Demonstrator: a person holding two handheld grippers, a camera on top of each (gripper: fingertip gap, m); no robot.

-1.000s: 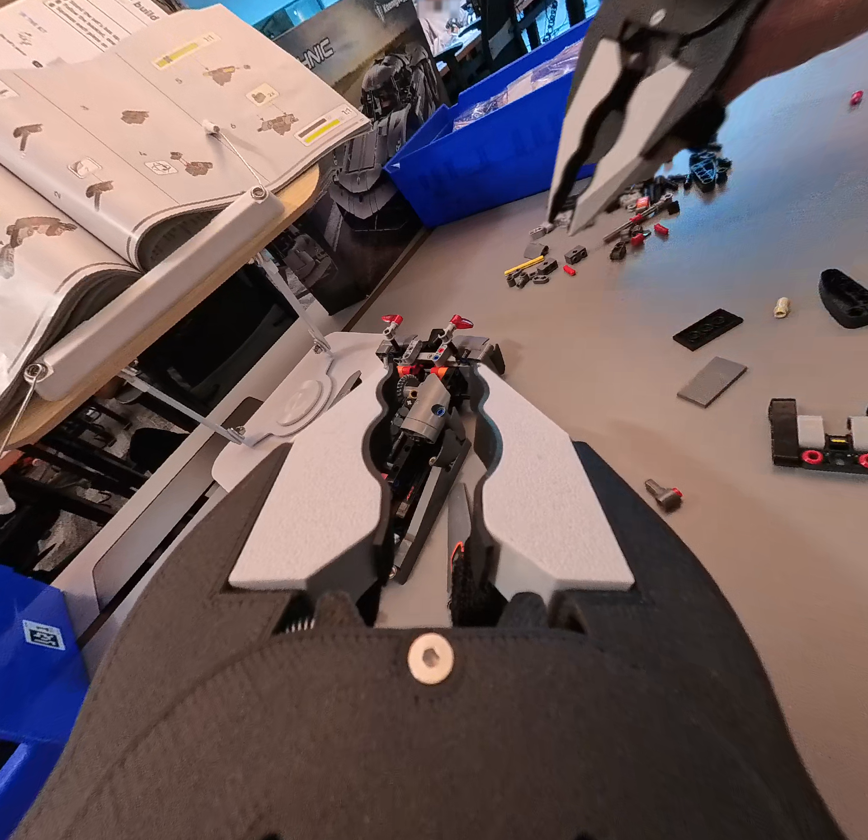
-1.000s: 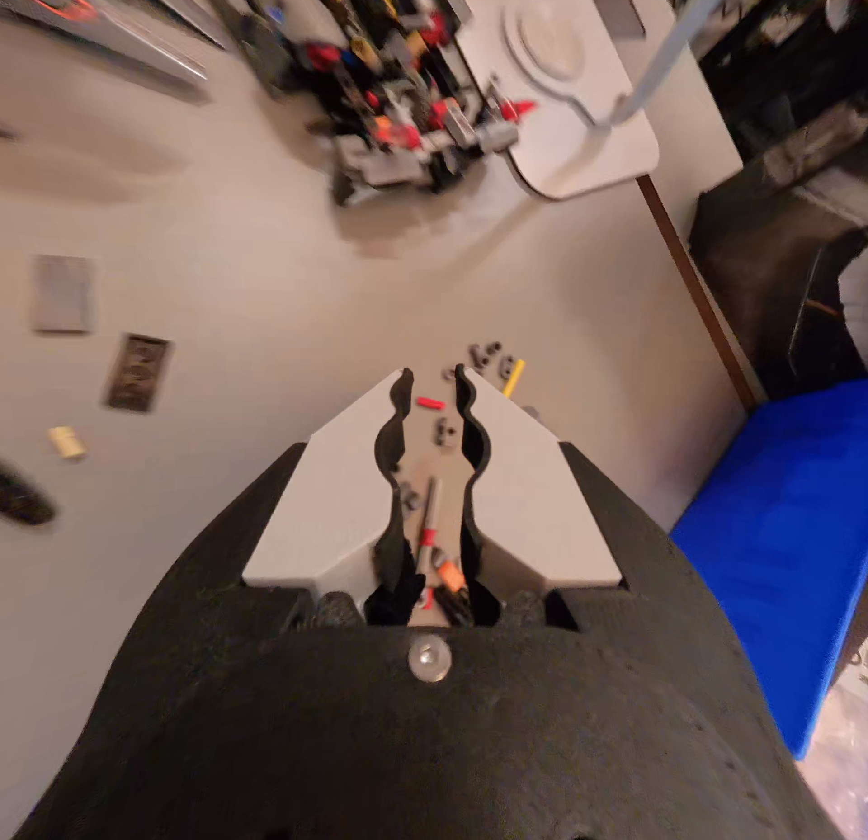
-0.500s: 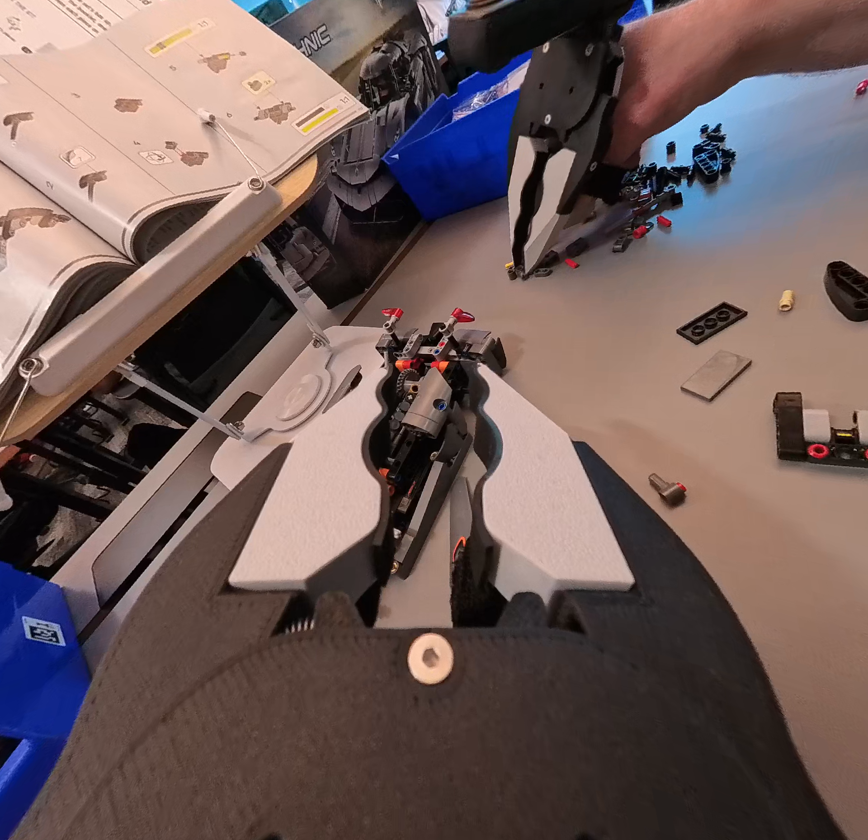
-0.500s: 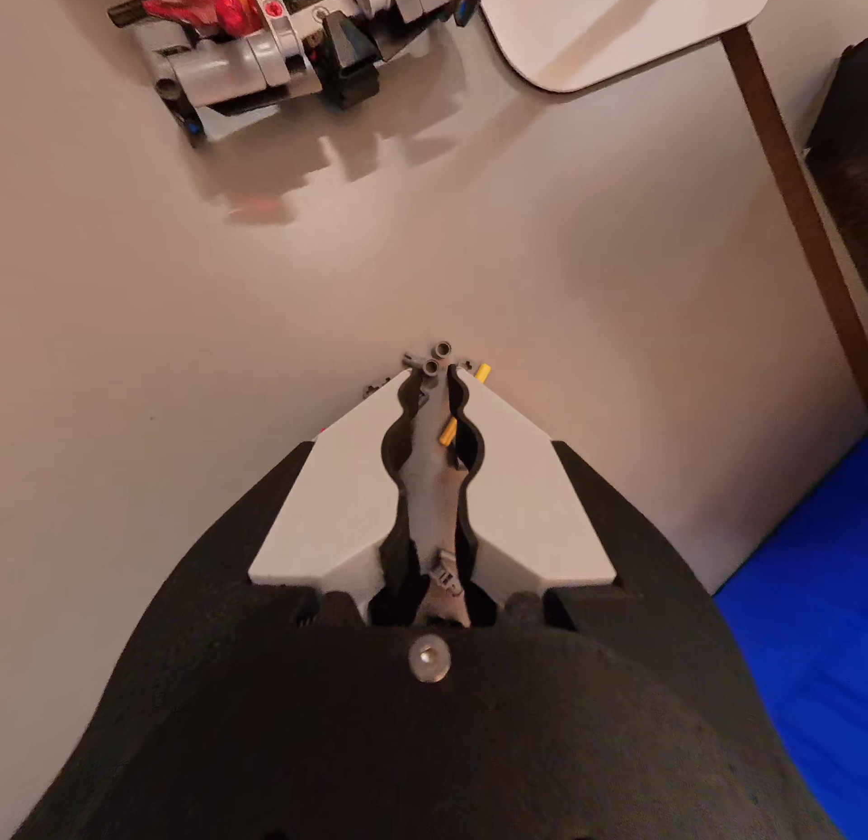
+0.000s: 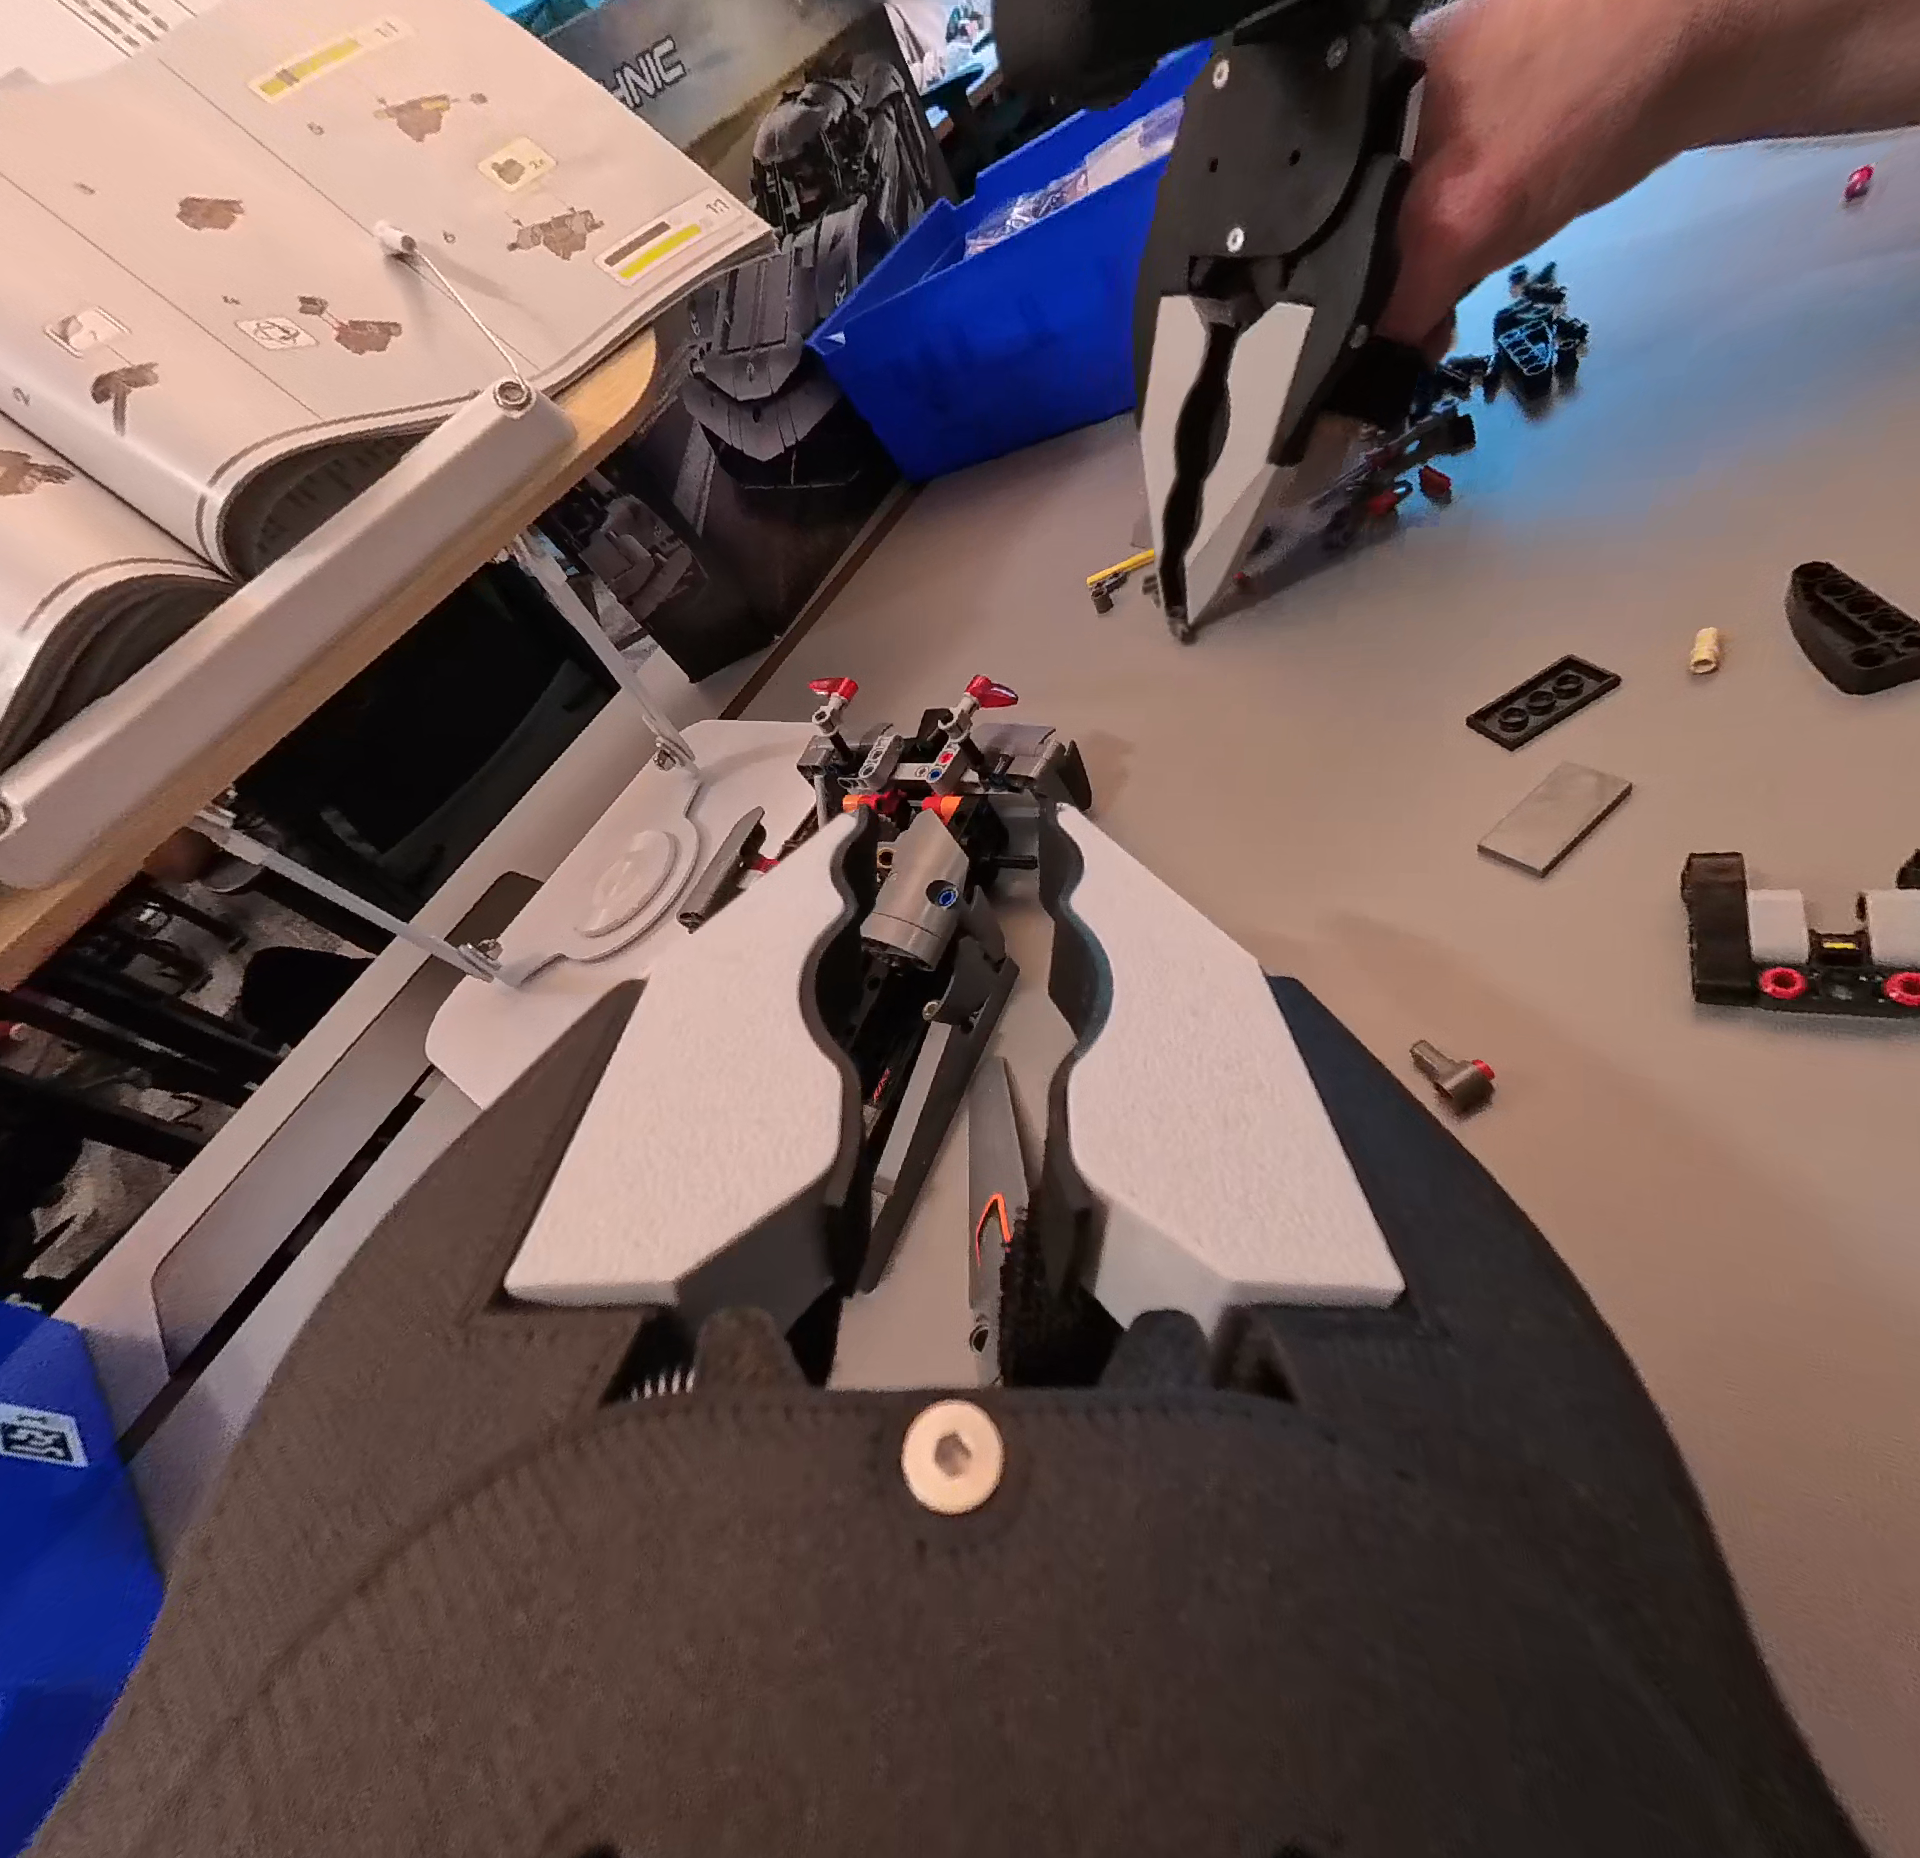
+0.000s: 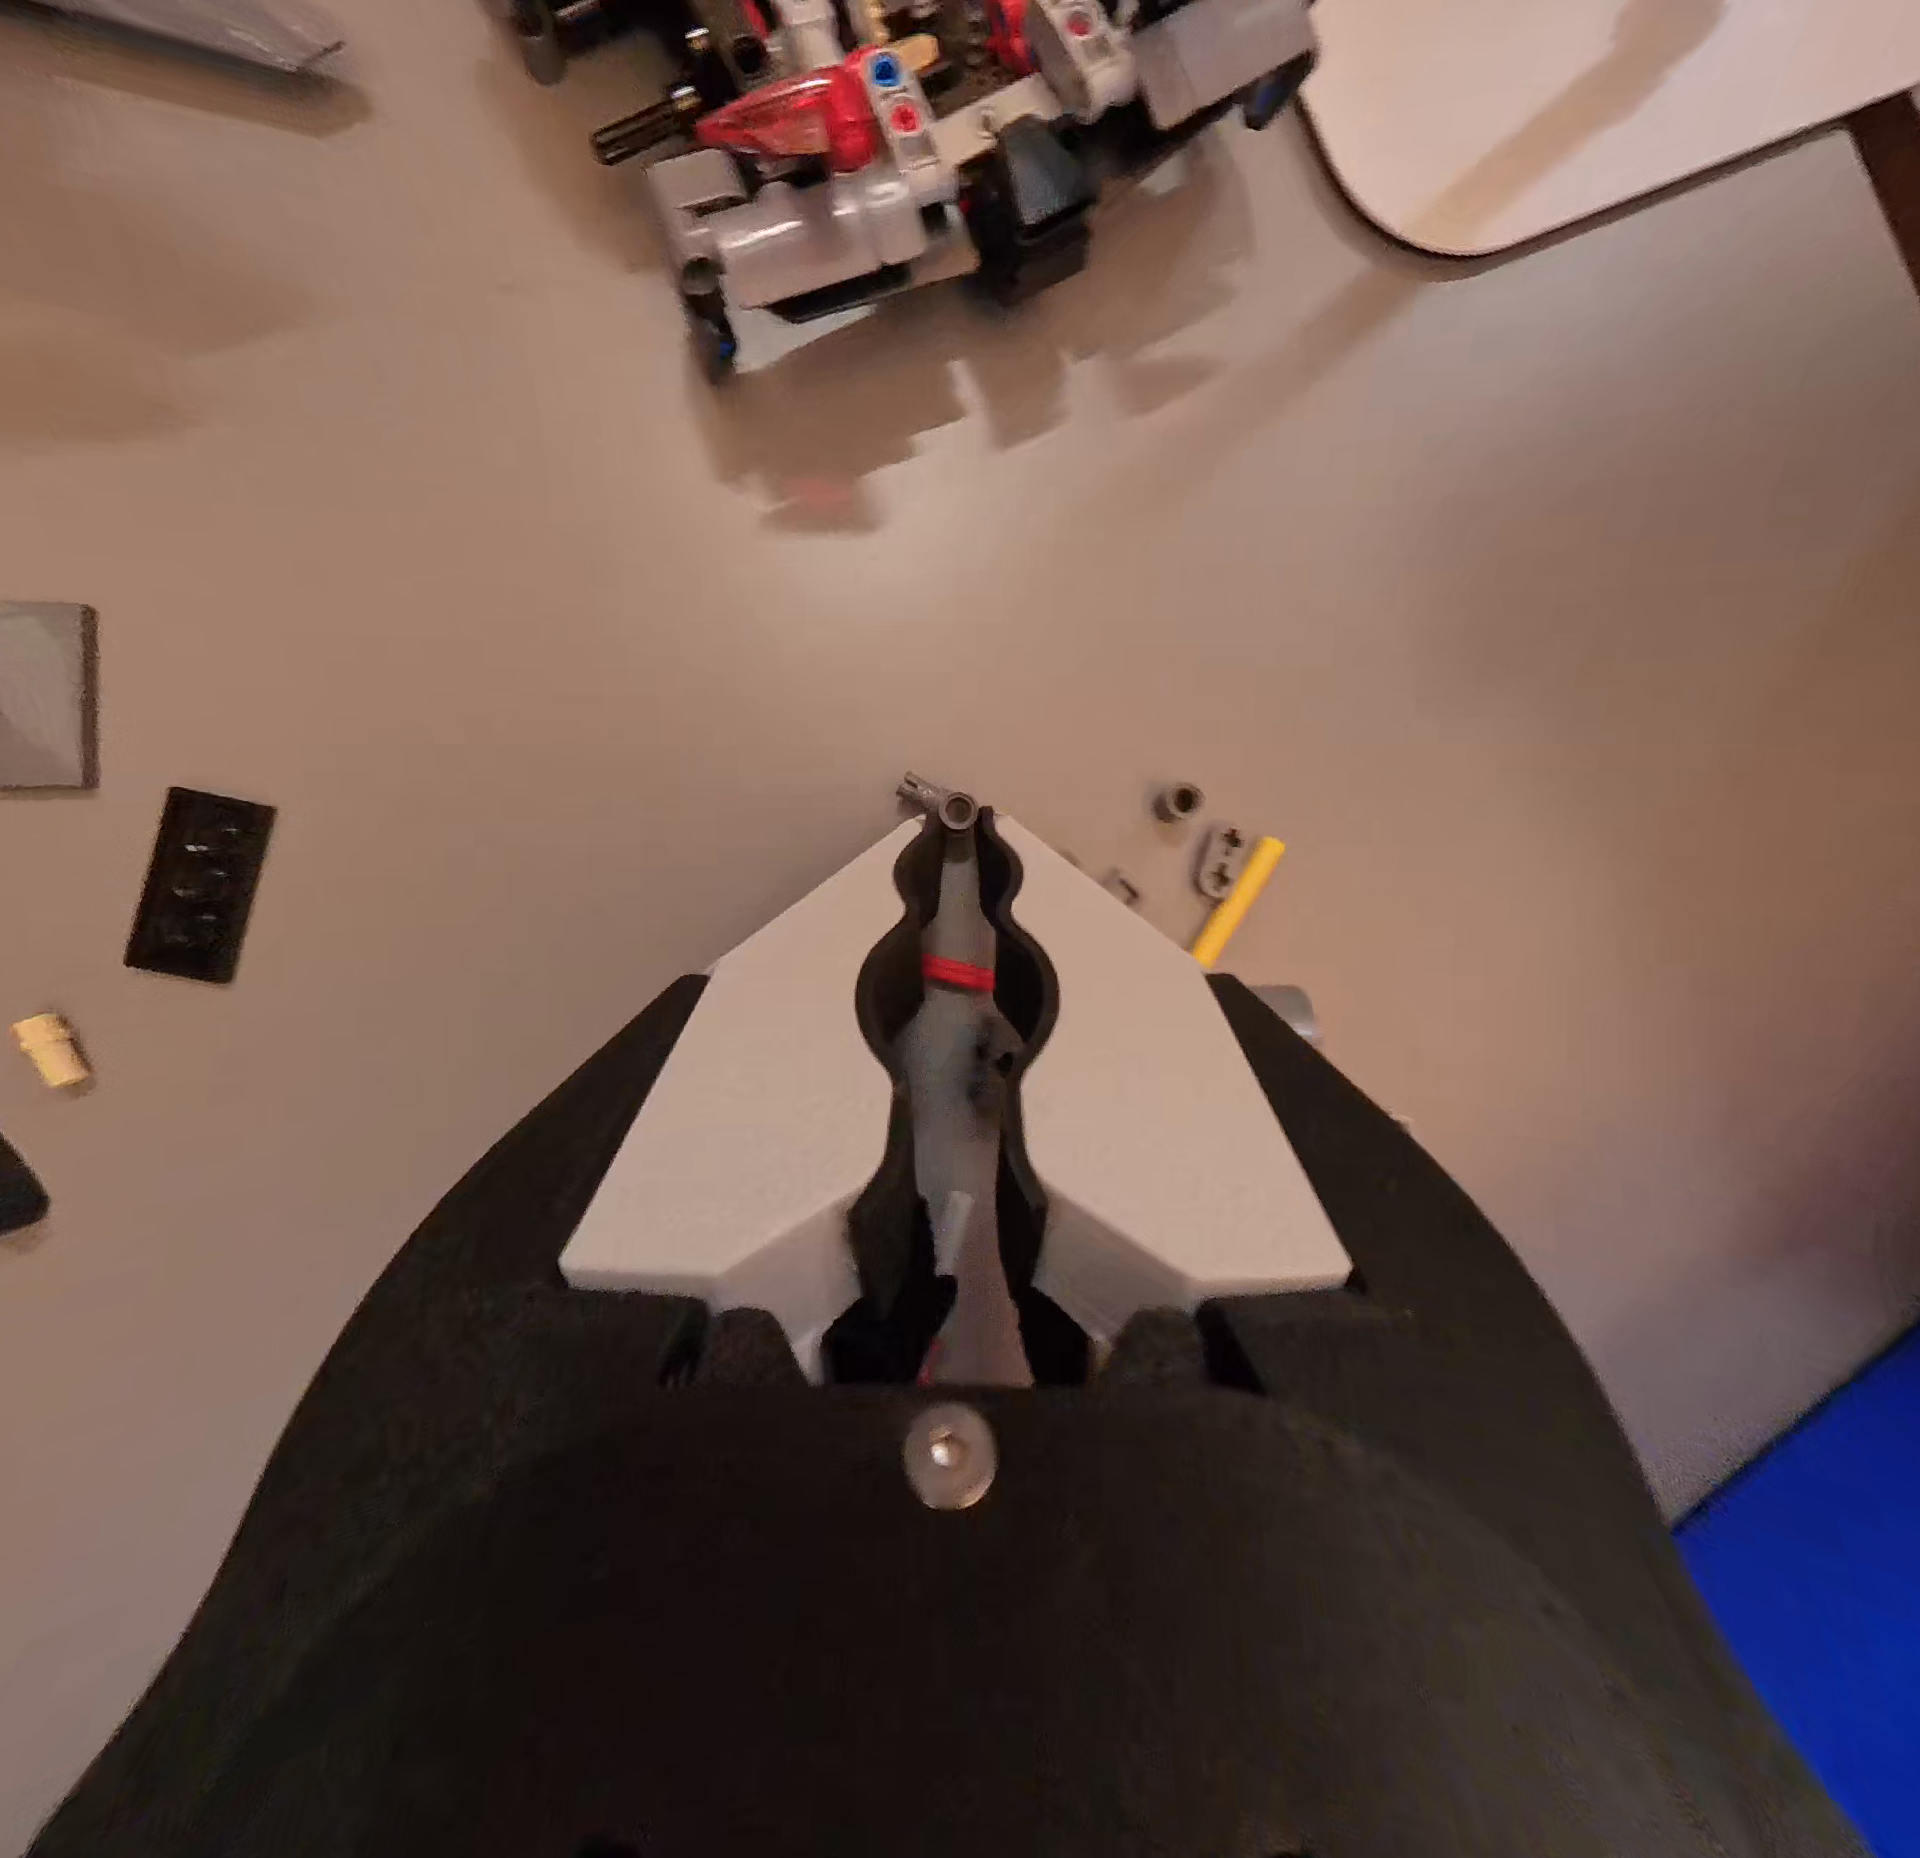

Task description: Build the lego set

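Since 0.5 s ago the right tool (image 6: 954,821) has lifted, pinching a small grey pin connector (image 6: 948,809), long axis pointing toward the part-built grey-and-black lego car (image 5: 925,873) clamped by the left tool (image 5: 951,842).

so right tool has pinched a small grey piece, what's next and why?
Probably lift the right tool clear and carry the small grey connector at its tips toward the partly built car, which the left tool holds on the table, since the connector looks pinched.
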